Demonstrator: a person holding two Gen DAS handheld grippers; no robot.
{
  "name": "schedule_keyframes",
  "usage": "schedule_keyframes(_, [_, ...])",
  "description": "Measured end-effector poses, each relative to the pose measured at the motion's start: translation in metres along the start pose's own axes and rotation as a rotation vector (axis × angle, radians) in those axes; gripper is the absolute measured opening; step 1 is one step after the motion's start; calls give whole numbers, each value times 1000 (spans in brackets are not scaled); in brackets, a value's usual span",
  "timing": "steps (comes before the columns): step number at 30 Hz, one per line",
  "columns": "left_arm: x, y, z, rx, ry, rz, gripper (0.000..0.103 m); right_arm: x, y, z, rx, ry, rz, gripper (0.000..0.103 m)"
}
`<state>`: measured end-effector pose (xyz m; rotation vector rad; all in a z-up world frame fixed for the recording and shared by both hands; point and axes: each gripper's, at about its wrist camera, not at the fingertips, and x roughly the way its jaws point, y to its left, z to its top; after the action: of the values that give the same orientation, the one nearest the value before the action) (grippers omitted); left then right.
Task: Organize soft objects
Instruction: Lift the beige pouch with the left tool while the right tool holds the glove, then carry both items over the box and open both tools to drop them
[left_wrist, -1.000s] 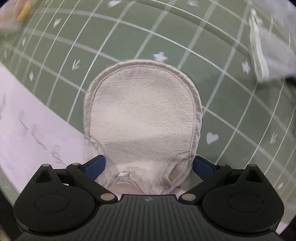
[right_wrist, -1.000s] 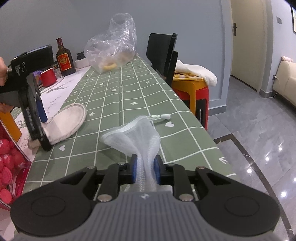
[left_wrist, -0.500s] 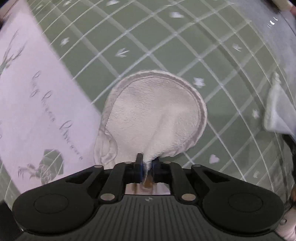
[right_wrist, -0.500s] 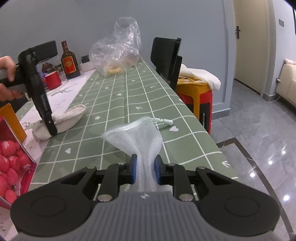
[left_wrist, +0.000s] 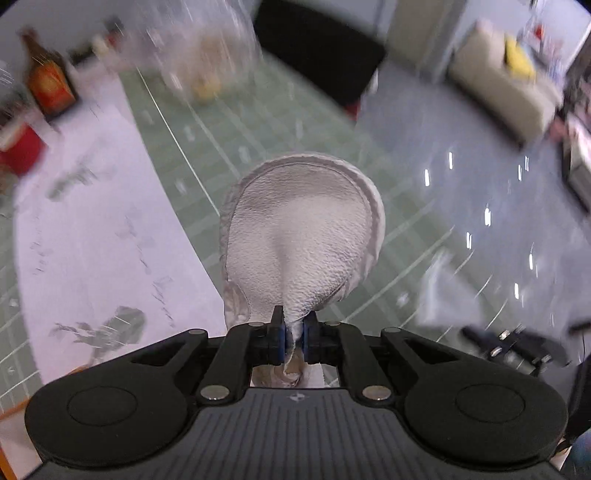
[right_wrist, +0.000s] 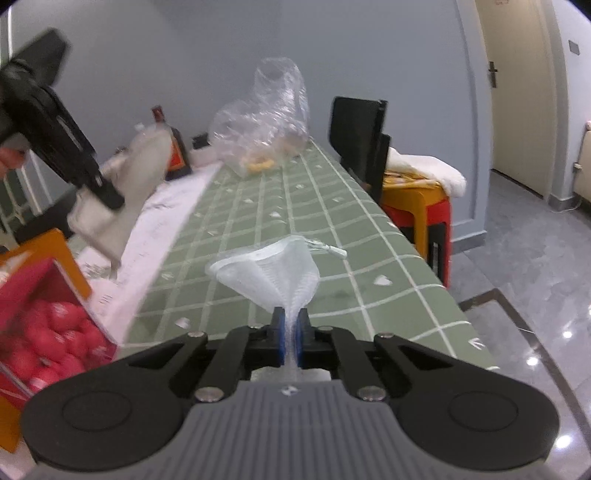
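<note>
My left gripper (left_wrist: 294, 338) is shut on the heel end of a cream cloth slipper (left_wrist: 303, 229), which hangs in the air above the green checked tablecloth (left_wrist: 229, 147). The right wrist view shows the same slipper (right_wrist: 125, 199) lifted at the left, held by the left gripper (right_wrist: 107, 194) in a person's hand. My right gripper (right_wrist: 290, 341) is shut on a white mesh drawstring bag (right_wrist: 273, 273), whose open mouth and cord toggle (right_wrist: 334, 250) reach forward over the tablecloth (right_wrist: 295, 206).
A red and orange box of red balls (right_wrist: 40, 317) stands at the near left. A white printed sheet (right_wrist: 159, 218) lies on the left side of the table. A clear plastic bag (right_wrist: 266, 125), a bottle (right_wrist: 177, 158), a black chair (right_wrist: 360, 136) and an orange stool (right_wrist: 417, 199) are further off.
The left gripper closed on the slipper's heel and lifted it off the table, tilting up. The right gripper squeezed tighter on the mesh bag and rose slightly.
</note>
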<state>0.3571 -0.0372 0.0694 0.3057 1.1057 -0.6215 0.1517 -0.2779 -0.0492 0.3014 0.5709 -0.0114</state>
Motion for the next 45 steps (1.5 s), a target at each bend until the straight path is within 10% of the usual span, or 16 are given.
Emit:
schedule_keyframes(13, [-190, -1, -161, -244, -472, 225, 9, -82, 135, 55, -145, -235, 292, 3])
schedule_keyframes(24, [-153, 37, -244, -366, -521, 165, 9, -37, 297, 63, -348, -107, 438, 2])
schedule_keyframes(33, [-120, 54, -253, -365, -515, 287, 22, 23, 340, 44, -395, 67, 394, 3])
schedule_keyframes(35, [-123, 47, -260, -337, -565, 347, 42, 33, 341, 42, -401, 93, 402, 13])
schedule_keyframes(36, [-126, 43, -261, -318, -601, 396, 71, 34, 340, 41, -407, 94, 397, 24])
schedule_keyframes(38, [-130, 35, -267, -289, -663, 481, 101, 26, 332, 39, -400, 72, 352, 77])
schedule_keyframes(45, [-137, 5, -280, -267, -738, 625, 103, -40, 277, 30, -330, -92, 282, 98])
